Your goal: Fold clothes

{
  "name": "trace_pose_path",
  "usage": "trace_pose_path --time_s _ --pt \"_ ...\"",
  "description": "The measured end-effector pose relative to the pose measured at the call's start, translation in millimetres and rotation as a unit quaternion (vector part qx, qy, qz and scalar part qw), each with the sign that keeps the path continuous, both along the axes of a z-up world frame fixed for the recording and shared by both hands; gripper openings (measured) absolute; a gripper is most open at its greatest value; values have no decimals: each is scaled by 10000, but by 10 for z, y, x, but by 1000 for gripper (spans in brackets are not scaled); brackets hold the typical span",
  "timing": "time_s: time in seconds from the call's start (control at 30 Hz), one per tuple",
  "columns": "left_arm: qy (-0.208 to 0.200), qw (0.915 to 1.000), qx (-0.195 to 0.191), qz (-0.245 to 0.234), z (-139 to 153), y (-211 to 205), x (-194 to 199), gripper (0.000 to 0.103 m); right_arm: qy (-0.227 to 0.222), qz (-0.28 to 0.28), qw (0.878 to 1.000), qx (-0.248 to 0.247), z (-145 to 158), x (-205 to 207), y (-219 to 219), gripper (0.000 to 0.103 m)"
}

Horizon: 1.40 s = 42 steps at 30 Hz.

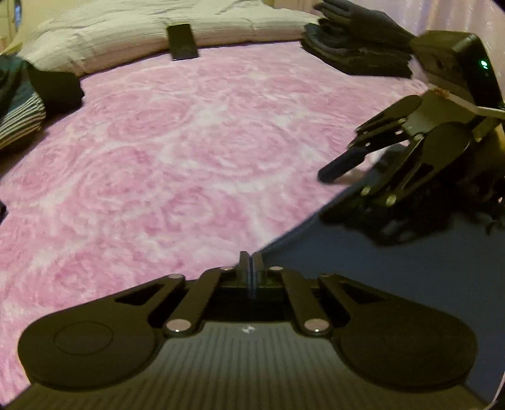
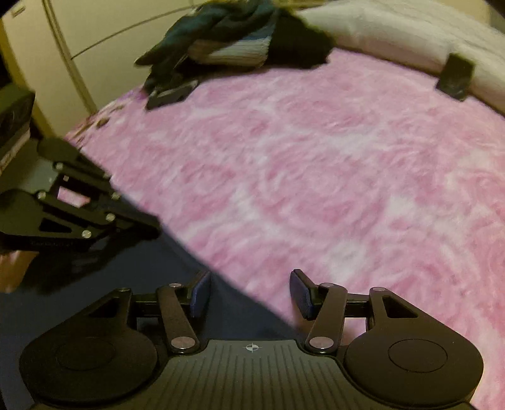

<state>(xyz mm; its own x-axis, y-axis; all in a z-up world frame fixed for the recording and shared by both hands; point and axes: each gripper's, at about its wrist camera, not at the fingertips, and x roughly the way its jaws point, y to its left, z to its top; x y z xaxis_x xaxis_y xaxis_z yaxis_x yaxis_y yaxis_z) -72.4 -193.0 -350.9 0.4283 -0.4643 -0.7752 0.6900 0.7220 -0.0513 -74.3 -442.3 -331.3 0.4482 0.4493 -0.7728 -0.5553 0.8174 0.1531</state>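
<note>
A dark navy garment [image 1: 394, 284] lies on the pink rose-patterned bedspread [image 1: 176, 151] at the near edge; it also shows in the right wrist view [image 2: 176, 284]. My left gripper [image 1: 251, 261] is shut on the garment's edge. My right gripper [image 2: 249, 295] is open, its fingers spread over the garment's edge with nothing held. It shows at the right of the left wrist view [image 1: 334, 170]. The left gripper shows at the left of the right wrist view [image 2: 148, 230].
A stack of folded dark clothes [image 1: 356, 44] sits at the far right. A heap of unfolded clothes, one striped [image 1: 19, 123], lies at the far left. A black phone [image 1: 182, 41] leans on the grey quilt [image 1: 126, 28]. A white wardrobe [image 2: 63, 44] stands beyond the bed.
</note>
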Motion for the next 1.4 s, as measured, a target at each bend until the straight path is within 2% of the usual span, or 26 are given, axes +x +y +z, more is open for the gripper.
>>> trace_pose_path --time_s 0.03,0.1,0.17,0.23,0.3,0.37,0.43,0.5,0.57,0.63,0.77,0.8,0.9,0.97,1.07,1.17,1.2,1.27,1.3,1.4 --pt "-28 9999 7 112 9 30 25 4 -255 -240 9994 -54 86 -37 -65 53" --pt "-162 9991 94 374 73 109 18 13 -553 -586 9967 68 274 -171 -229 53" --pt "-175 9988 -62 445 185 209 -88 13 -674 -673 9946 417 477 -410 -382 53" --pt "-241 9985 -202 444 309 267 -287 13 -698 -560 9940 625 614 -727 -459 53" --pt "-273 9980 -411 396 431 322 -552 13 -513 -418 9939 879 604 -1040 -497 53" --pt "-126 9971 -676 340 476 345 -798 14 -316 -292 9931 1087 572 -1342 -532 54" --pt "38 9980 -587 227 398 323 -1003 14 -247 -310 9956 849 381 -1531 -574 53" --pt "43 9992 -369 170 280 319 -1157 15 -434 -498 9949 766 276 -1676 -707 53" --pt "-139 9994 -167 259 214 390 -1247 19 -539 -1044 9906 697 354 -1770 -824 53" --pt "-254 9986 3 467 234 479 -1301 20 -811 -1283 9874 450 499 -1943 -850 54" --pt "-603 9960 336 570 362 549 -1523 17 -1331 -775 9880 148 653 -2522 -729 55" --pt "-690 9957 292 536 407 560 -1622 17 -1458 -625 9873 38 672 -2662 -681 62" --pt "-985 9948 153 196 512 446 -1924 17 -1739 9 9823 -694 480 -2946 -342 66" --pt "-1232 9922 132 -160 546 310 -2128 20 -1868 427 9736 -1243 320 -3058 -111 66" --pt "-1760 9797 286 -919 490 42 -2408 33 -2200 895 9467 -2177 104 -2992 196 66" --pt "-2092 9615 803 -1592 324 -232 -2554 39 -2286 1296 9207 -2887 -98 -2829 409 66" --pt "-2195 9542 1024 -1755 263 -316 -2589 43 -2311 1368 9167 -2959 -111 -2782 438 63" --pt "-2464 9372 1438 -2008 164 -445 -2653 48 -2362 1511 9084 -3102 -139 -2689 494 48" --pt "-2614 9274 1638 -2114 121 -499 -2683 51 -2365 1556 9067 -3126 -136 -2640 511 42" --pt "-3029 8982 2163 -2337 13 -634 -2723 55 -2204 1327 9282 -2689 61 -2504 427 32"
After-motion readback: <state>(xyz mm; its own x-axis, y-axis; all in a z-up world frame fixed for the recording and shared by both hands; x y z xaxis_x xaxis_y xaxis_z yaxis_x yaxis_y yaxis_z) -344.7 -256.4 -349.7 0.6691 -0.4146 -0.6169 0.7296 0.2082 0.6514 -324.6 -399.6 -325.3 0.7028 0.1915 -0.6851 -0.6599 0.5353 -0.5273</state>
